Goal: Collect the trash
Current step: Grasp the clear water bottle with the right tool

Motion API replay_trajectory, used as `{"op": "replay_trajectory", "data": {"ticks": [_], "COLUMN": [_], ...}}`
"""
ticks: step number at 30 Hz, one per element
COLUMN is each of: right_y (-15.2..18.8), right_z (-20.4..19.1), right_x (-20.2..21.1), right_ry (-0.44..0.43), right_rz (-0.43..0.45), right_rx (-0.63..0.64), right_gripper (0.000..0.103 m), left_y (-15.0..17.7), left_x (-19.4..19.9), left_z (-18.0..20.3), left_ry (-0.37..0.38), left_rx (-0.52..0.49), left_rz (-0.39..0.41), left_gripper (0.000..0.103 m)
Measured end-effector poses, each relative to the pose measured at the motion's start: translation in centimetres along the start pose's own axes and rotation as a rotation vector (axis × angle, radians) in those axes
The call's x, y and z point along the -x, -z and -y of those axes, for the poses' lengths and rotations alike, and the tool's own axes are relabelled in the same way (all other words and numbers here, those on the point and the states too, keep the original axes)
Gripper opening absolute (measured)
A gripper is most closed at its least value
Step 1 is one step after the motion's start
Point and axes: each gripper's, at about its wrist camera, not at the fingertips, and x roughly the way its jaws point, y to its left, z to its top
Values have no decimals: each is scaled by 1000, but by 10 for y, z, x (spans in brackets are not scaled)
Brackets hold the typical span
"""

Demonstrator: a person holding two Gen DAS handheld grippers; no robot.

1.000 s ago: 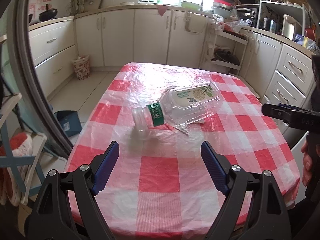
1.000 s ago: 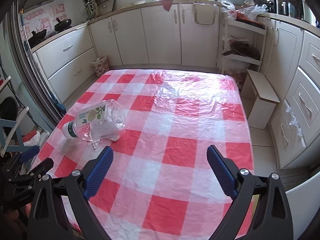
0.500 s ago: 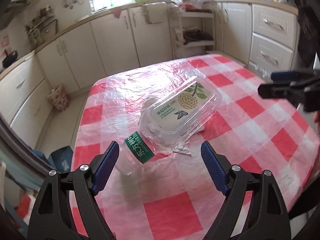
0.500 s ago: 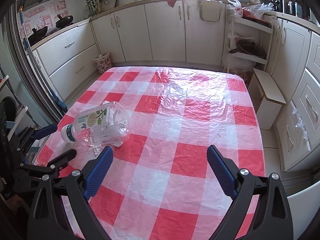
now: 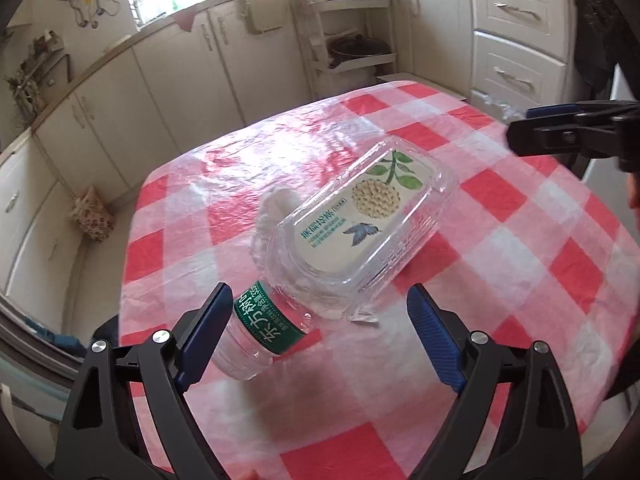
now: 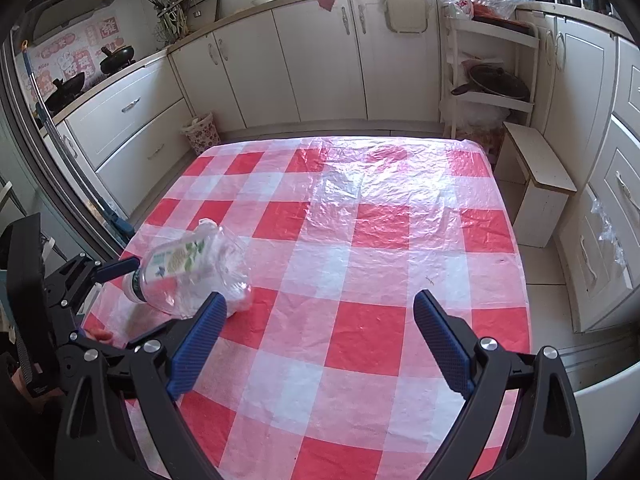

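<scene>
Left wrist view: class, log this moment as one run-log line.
left tool: open, at bottle | right tool: open, idle | clamshell box: on bottle

Red-and-white checked tablecloth (image 6: 360,280); green-banded clear bottle (image 5: 260,336).

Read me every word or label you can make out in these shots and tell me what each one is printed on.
"东方树叶": green band label on the clear plastic bottle.
Green print on the clear plastic clamshell box label: Chinese characters beside a flower and butterfly picture, too blurred to read.
Small text under them: unreadable.
Red-and-white wall stickers behind the stove: large characters, too blurred to read.
</scene>
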Motion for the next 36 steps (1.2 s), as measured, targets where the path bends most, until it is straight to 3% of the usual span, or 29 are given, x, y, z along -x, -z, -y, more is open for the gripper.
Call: {"op": "replay_trajectory", "data": {"ticks": [3, 7, 13, 17, 19, 21, 23, 26, 30, 33, 36], "right_y": [1, -3, -13, -9, -2, 2, 2, -3, -4, 2, 13], "right_z": [6, 13, -18, -44, -55, -57, -53, -39, -52, -75, -94], "right_x": [-3, -11, -20, -41, -50, -44, -35, -30, -48, -73, -90], "right_ry": [-27, -102, -197, -277, -275, -255, -250, -305, -210, -138, -37], "right_rz": [0, -7, 37, -51, -134, -152, -157, -167, -202, -241, -275], "right_rx": [-35, -102, 18, 130, 198, 234, 209, 34, -144, -153, -82], "right_gripper": [91, 91, 91, 91, 91, 91, 91, 91, 92, 92, 92], "left_y": [1, 8, 24, 37, 45, 56, 65, 74, 80, 84, 84], "left_x": [7, 19, 37, 49, 51, 55, 59, 61, 58, 59, 56], "left_z": [10, 24, 24, 12, 3, -12, -28, -50, -62, -72, -76], "left_ry": [71, 119, 205, 239, 248, 269, 286, 303, 278, 225, 181], "left_rx": [-26, -41, 55, 181, 244, 322, 398, 521, 578, 590, 593], "left_rz": [-9, -4, 22, 44, 47, 57, 80, 119, 141, 158, 153], "left_gripper": [76, 75, 75, 75, 75, 75, 75, 75, 75, 75, 78]}}
